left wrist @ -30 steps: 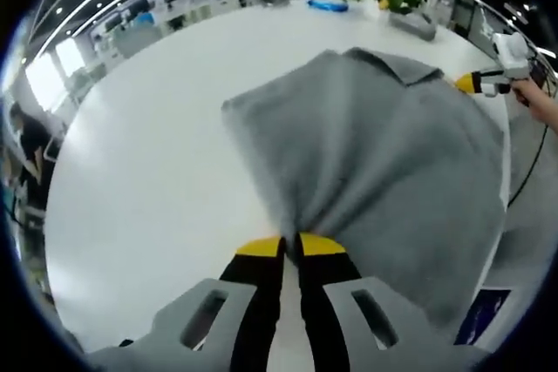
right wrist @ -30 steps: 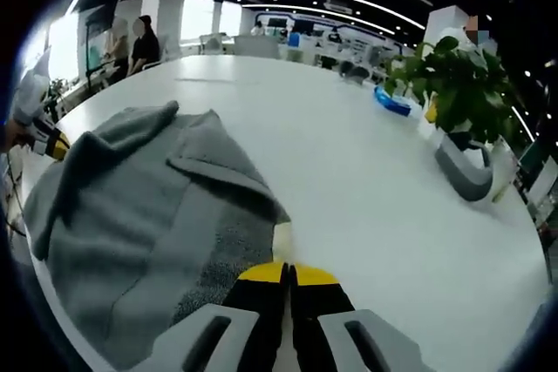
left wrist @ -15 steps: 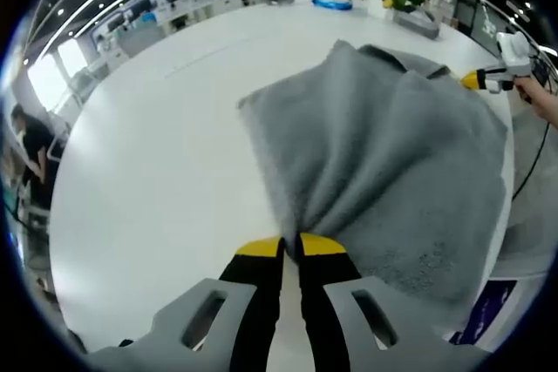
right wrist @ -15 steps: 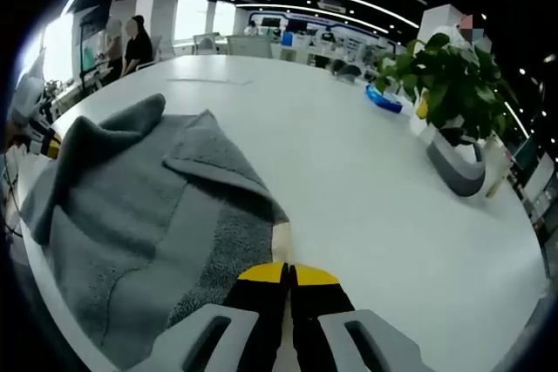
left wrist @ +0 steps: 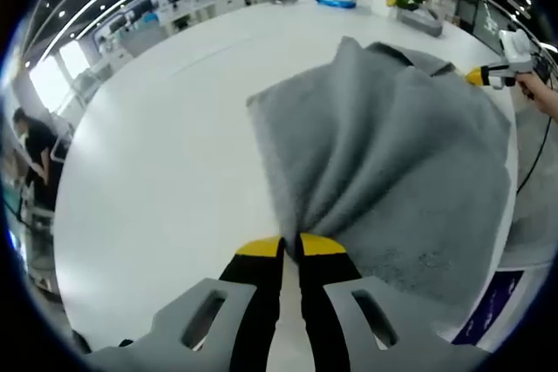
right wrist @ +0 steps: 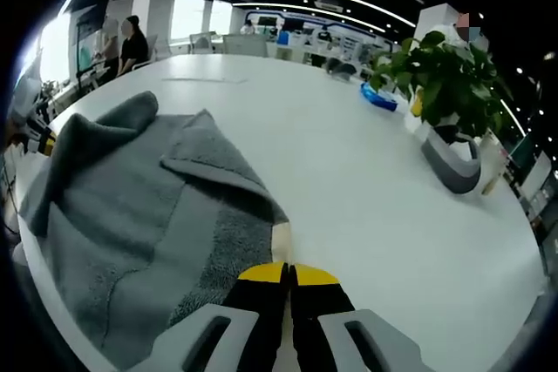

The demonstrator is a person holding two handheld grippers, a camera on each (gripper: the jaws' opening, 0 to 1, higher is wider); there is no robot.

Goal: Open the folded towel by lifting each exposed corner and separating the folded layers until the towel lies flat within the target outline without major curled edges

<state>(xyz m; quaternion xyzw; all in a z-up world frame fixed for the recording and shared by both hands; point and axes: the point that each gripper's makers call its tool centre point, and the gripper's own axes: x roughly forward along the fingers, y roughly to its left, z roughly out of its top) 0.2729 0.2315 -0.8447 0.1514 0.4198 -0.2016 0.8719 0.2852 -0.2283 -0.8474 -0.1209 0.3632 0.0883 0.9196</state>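
Observation:
A grey towel (left wrist: pixel 392 154) lies partly bunched on the round white table (left wrist: pixel 157 154). My left gripper (left wrist: pixel 290 242) is shut on its near corner, and the cloth fans away from the jaws in raised folds. At the towel's far right corner is my right gripper (left wrist: pixel 472 77), held by a hand. In the right gripper view the towel (right wrist: pixel 131 224) spreads to the left with one folded flap (right wrist: pixel 209 163) on top. The right gripper (right wrist: pixel 289 269) is shut at the towel's corner. The left gripper (right wrist: pixel 45 142) holds up the far end at the left edge.
A potted plant (right wrist: pixel 449 76) in a grey pot (right wrist: pixel 453 165) and a blue object (right wrist: pixel 379 98) stand at the table's far side. The table edge (left wrist: pixel 510 215) runs close beside the towel. People (right wrist: pixel 131 37) are in the background.
The towel has been drawn out a little between the two grippers, and its raised fold by the left gripper stands slightly higher. Both grippers keep their hold.

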